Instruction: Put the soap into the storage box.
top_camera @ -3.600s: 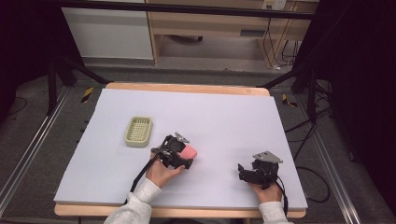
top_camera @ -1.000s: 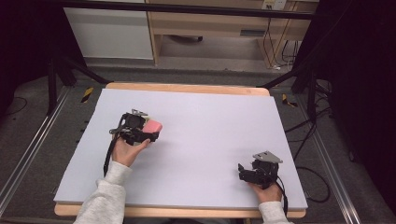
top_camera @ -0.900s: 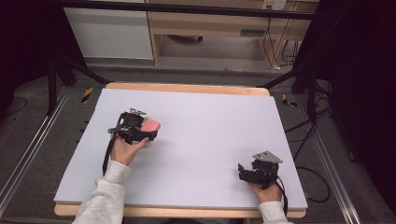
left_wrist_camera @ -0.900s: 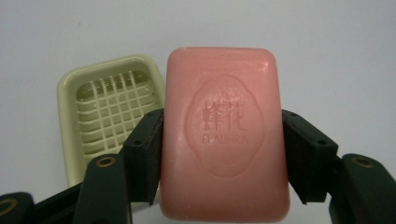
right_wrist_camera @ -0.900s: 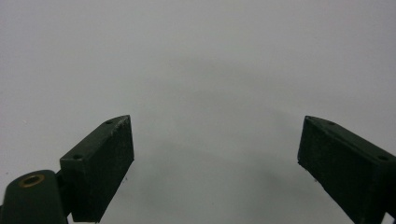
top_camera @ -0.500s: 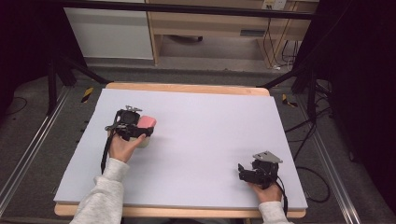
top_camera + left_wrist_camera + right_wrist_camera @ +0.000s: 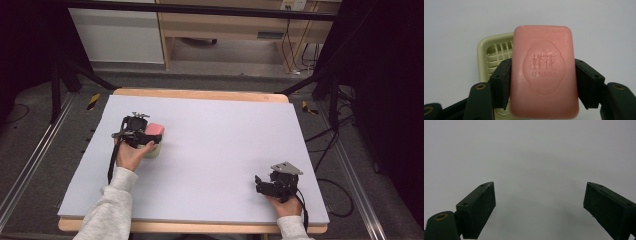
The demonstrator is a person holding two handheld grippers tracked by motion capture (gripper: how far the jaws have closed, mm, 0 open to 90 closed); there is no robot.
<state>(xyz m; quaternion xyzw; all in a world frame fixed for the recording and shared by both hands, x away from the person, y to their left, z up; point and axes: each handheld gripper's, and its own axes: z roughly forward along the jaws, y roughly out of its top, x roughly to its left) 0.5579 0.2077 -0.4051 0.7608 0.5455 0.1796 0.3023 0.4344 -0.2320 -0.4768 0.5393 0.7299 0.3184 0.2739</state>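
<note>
A pink bar of soap (image 7: pixel 544 70) with an embossed stamp sits between the jaws of my left gripper (image 7: pixel 543 82), which is shut on its two long sides. Under it lies a pale green slotted soap dish (image 7: pixel 492 53), half hidden by the bar. In the high view the left gripper (image 7: pixel 145 134) holds the soap (image 7: pixel 154 129) over the dish (image 7: pixel 153 151) at the table's left. My right gripper (image 7: pixel 264 186) rests near the front right edge, and its jaws (image 7: pixel 539 210) stand wide open over bare tabletop.
The light grey table top (image 7: pixel 225 135) has wooden edges. A black frame, cables and a cabinet stand beyond the far edge. Rails run along the floor on both sides.
My left gripper has carried the soap from the table's middle leftward to above the soap dish, then a little further left and toward the front. The right gripper has not moved.
</note>
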